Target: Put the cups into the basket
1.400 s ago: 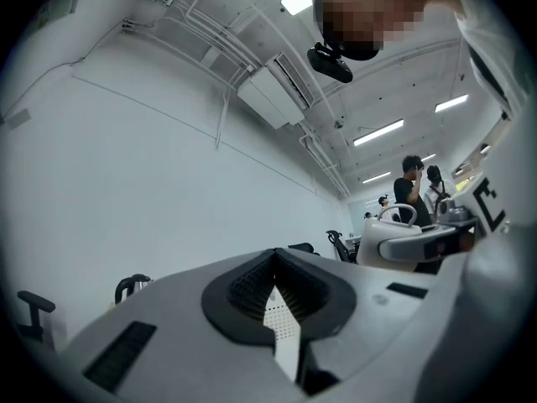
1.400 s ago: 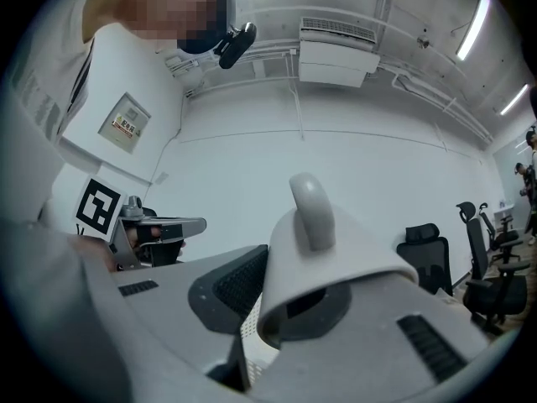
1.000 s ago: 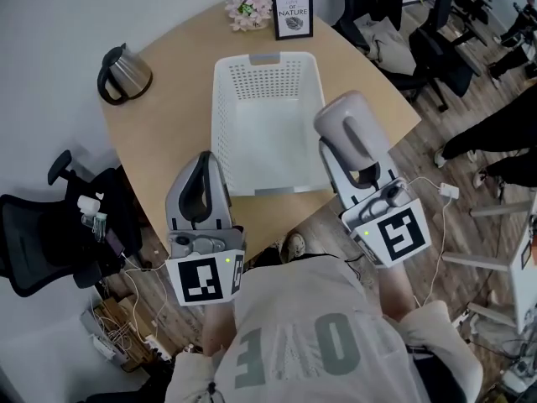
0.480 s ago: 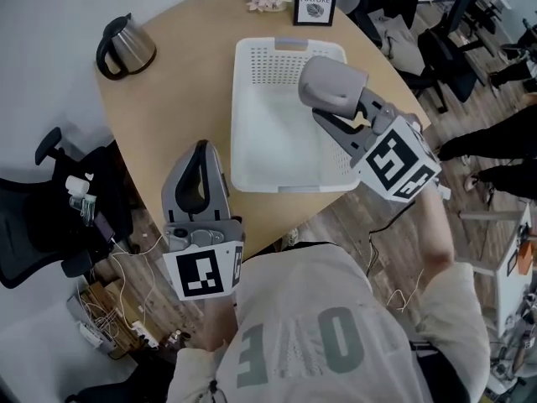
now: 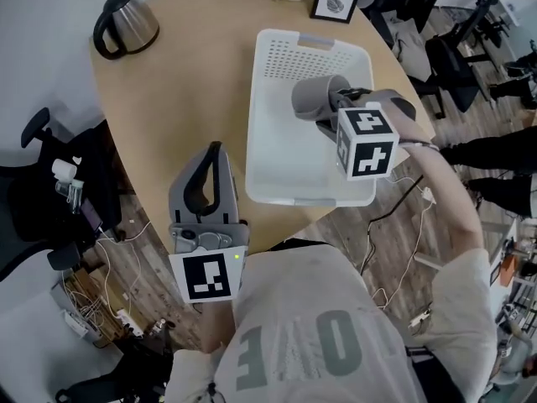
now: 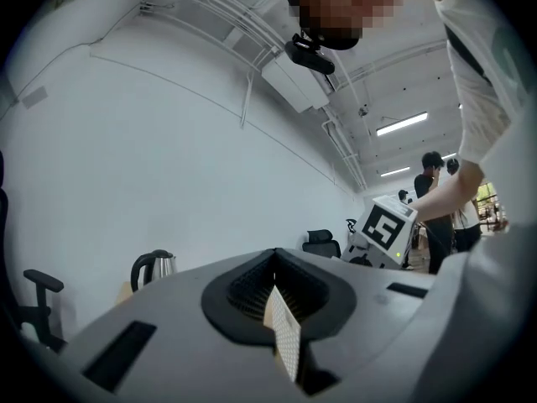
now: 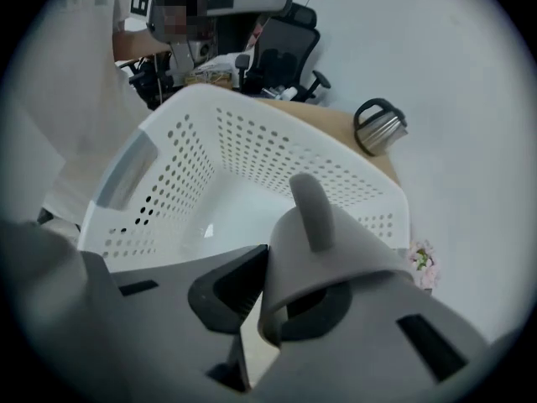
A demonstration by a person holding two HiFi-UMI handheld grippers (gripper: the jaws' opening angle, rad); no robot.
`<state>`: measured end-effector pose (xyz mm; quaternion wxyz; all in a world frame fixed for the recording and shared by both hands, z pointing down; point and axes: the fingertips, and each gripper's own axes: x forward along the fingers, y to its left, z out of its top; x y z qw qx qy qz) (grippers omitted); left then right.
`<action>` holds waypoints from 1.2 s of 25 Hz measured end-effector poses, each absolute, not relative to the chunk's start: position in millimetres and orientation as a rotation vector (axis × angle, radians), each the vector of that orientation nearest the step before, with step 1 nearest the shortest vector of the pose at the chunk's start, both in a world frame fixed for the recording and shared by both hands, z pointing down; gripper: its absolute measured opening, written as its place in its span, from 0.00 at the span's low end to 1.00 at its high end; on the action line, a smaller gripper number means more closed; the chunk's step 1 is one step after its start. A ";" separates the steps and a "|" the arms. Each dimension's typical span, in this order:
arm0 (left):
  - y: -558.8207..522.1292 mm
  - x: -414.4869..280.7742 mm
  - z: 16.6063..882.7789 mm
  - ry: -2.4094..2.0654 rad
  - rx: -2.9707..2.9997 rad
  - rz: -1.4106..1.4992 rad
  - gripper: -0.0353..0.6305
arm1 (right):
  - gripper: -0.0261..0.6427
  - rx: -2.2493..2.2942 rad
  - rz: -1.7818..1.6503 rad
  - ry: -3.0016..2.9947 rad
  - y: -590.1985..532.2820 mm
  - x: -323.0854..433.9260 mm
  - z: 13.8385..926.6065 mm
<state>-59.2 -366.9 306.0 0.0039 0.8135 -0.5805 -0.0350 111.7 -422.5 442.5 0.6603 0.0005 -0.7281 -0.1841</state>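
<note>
Hovering at the desk's (image 5: 176, 99) near edge, the left gripper (image 5: 210, 151) has its jaws pressed together with nothing between them. Farther in, the right gripper (image 5: 331, 114) clamps a grey cup (image 5: 310, 96) by its wall, over the white basket (image 5: 256, 116) along the desk's right edge.

basket (image 5: 281, 151): perforated plastic | cup (image 5: 315, 99): matt grey | table (image 5: 185, 91): smooth wood | kettle (image 5: 134, 27): glossy metal
</note>
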 end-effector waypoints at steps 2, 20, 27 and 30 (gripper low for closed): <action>-369.0 -59.7 313.9 -1.801 2.557 -0.098 0.07 | 0.09 -0.075 -0.407 -1.592 -423.2 110.1 464.2; -398.6 -87.2 348.5 -1.831 2.493 -0.007 0.07 | 0.09 -0.383 -0.421 -1.246 -421.0 133.5 592.0; -396.9 -87.8 351.9 -1.828 2.488 0.007 0.07 | 0.09 -0.404 -0.473 -1.195 -415.1 138.0 609.5; -396.4 -89.2 351.5 -1.830 2.488 0.003 0.07 | 0.10 -0.373 -0.494 -1.207 -414.7 134.7 613.6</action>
